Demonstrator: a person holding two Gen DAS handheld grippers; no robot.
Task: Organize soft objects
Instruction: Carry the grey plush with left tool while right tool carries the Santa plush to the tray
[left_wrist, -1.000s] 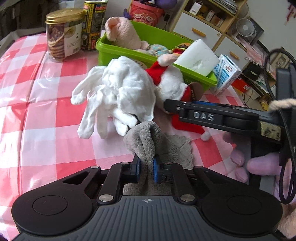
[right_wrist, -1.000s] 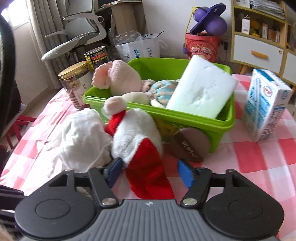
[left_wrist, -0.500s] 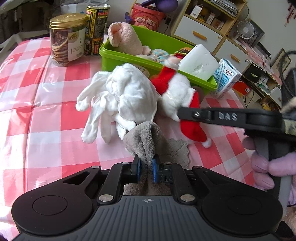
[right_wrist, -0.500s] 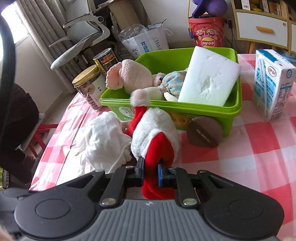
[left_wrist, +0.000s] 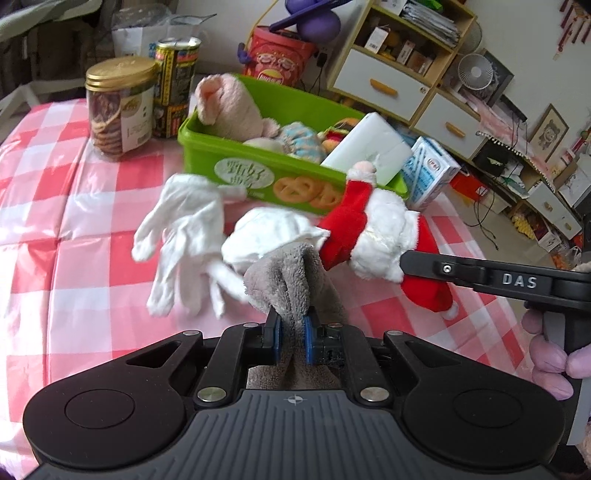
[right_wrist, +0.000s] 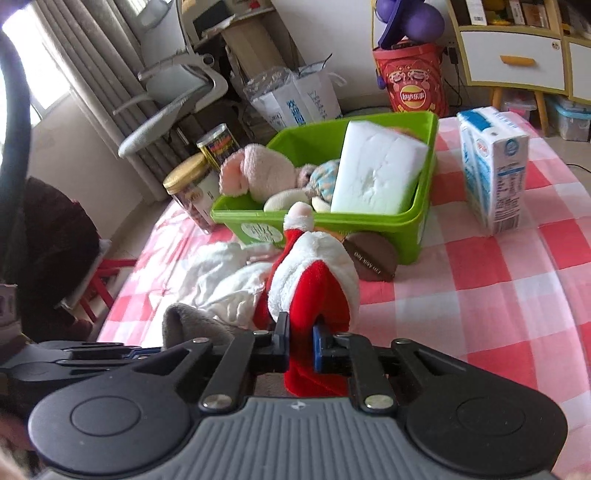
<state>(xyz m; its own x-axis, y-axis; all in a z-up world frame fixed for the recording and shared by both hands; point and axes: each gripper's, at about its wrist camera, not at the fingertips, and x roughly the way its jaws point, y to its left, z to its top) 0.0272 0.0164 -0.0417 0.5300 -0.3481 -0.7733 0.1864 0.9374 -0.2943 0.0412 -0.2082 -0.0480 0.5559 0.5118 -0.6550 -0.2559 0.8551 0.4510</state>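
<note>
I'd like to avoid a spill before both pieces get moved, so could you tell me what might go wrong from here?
1. The white gloves lie against both the grey cloth and the Santa stocking; lifting either may drag them along.
2. The green bin already holds a foam block and plush toys, so added pieces may slide out.

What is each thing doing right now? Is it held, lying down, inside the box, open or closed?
Left gripper: shut on the grey cloth.
Right gripper: shut on the Santa toy.
White gloves: lying loose on the table.
Green bin: open, holding the pink plush and white foam block.
Milk carton: upright, closed.
Cookie jar: lid on.
</note>
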